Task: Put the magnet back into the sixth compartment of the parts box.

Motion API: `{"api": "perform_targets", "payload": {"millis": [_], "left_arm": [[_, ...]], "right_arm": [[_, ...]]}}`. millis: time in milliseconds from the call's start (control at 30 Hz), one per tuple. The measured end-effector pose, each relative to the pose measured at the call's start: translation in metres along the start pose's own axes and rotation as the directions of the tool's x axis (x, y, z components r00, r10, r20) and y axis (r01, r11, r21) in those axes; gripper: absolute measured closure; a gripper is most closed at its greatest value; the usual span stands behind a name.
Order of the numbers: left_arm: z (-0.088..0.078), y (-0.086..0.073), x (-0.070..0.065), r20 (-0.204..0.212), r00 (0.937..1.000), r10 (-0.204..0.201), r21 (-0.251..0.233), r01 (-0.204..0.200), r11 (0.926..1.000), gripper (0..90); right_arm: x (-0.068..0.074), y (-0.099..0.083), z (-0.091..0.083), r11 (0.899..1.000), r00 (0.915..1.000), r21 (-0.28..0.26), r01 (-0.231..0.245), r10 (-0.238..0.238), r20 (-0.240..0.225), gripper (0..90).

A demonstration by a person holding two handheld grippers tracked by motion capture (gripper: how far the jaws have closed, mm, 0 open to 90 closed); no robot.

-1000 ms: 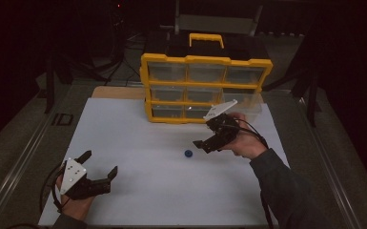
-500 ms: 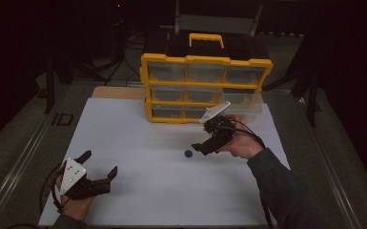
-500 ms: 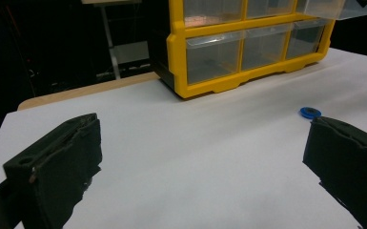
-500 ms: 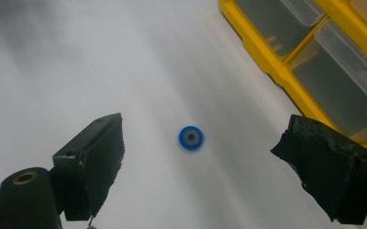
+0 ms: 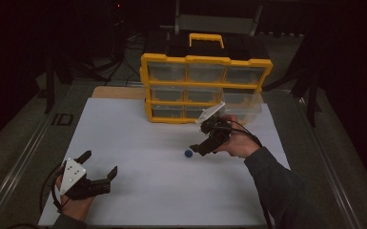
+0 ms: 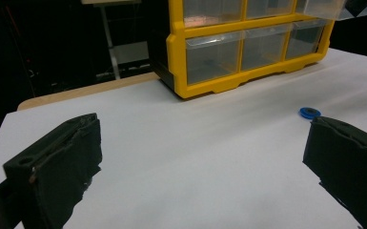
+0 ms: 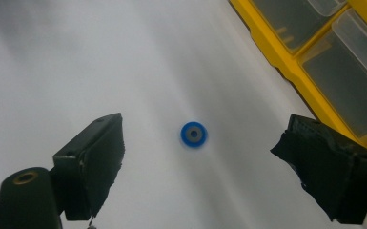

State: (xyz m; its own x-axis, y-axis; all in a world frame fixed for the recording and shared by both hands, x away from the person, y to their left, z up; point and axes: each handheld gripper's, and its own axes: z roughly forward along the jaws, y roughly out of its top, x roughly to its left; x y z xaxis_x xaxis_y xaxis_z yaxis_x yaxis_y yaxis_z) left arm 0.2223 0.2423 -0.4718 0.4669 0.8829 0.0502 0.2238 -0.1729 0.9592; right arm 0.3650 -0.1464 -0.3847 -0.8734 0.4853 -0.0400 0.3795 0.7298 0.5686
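A small blue ring [image 5: 188, 153] [image 7: 193, 134] [image 6: 310, 112] lies flat on the white table sheet [image 5: 138, 143]. My right gripper [image 5: 201, 147] [image 7: 200, 167] hovers just right of it, tilted down, jaws open wide with the ring between and ahead of them, untouched. My left gripper [image 5: 99, 165] [image 6: 200, 162] rests low near the table's front left corner, open and empty, far from the ring. A yellow drawer cabinet [image 5: 205, 88] [image 6: 248, 43] [image 7: 324, 52] with clear drawers stands at the back; one clear drawer [image 5: 242, 106] at its right is pulled out.
A black and yellow carry handle [image 5: 206, 39] tops the cabinet. The wooden table edge [image 5: 117, 92] shows behind the white sheet. Dark floor and stands surround the table.
The right gripper has moved slightly down and toward the blue ring. The left gripper has stayed in place.
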Motion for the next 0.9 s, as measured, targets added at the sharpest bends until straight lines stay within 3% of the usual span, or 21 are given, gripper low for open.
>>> {"api": "perform_targets", "payload": {"millis": [900], "left_arm": [[0.001,0.000,0.000,0.003,1.0000,-0.001,0.002,0.001,1.0000,0.0]], "right_arm": [[-0.004,0.002,0.017,0.999,1.0000,0.052,0.004,-0.004,-0.006,14.0]]}}
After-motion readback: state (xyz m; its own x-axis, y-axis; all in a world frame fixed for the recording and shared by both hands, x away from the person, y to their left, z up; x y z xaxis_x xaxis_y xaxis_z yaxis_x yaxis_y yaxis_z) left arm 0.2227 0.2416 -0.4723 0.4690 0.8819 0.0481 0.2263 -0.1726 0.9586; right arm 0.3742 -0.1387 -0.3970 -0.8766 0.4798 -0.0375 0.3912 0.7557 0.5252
